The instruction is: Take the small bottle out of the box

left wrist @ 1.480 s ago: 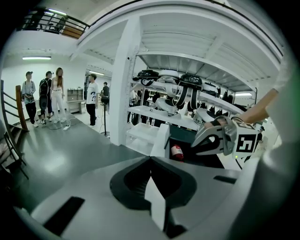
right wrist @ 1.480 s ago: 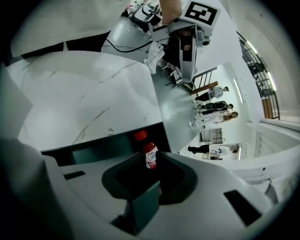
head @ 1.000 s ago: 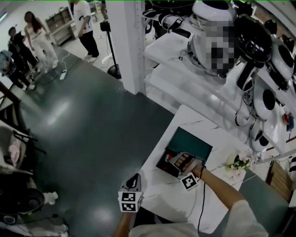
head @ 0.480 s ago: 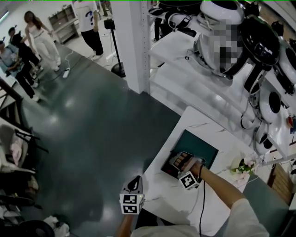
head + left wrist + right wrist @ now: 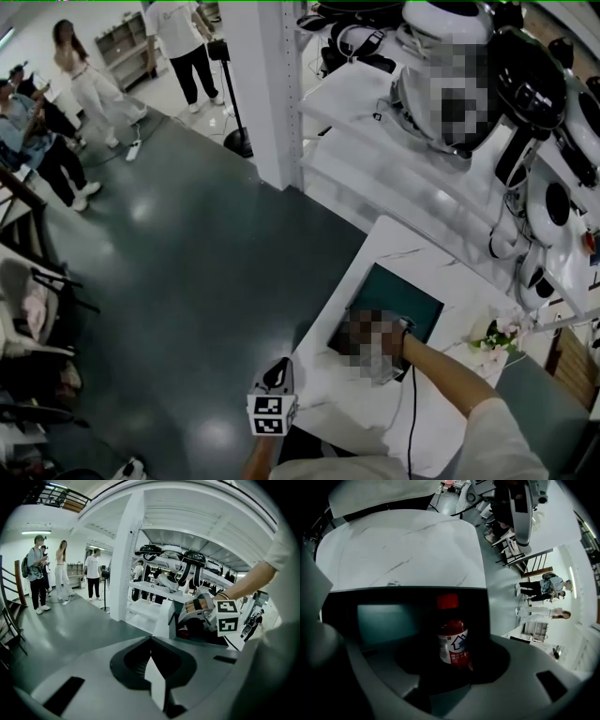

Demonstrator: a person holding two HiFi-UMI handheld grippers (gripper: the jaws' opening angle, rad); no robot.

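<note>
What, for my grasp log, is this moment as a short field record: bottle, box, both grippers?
table: white marble-look table, with the box on it
box: box, dark, open, teal inside
small bottle: small bottle, red cap, labelled, upright inside the box
right gripper: right gripper reaches down into the box; its jaws have just been closing, with the bottle between them and no visible pad contact
left gripper: left gripper, jaws together, empty, beside the table's near corner
stage: bottle not yet lifted out
</note>
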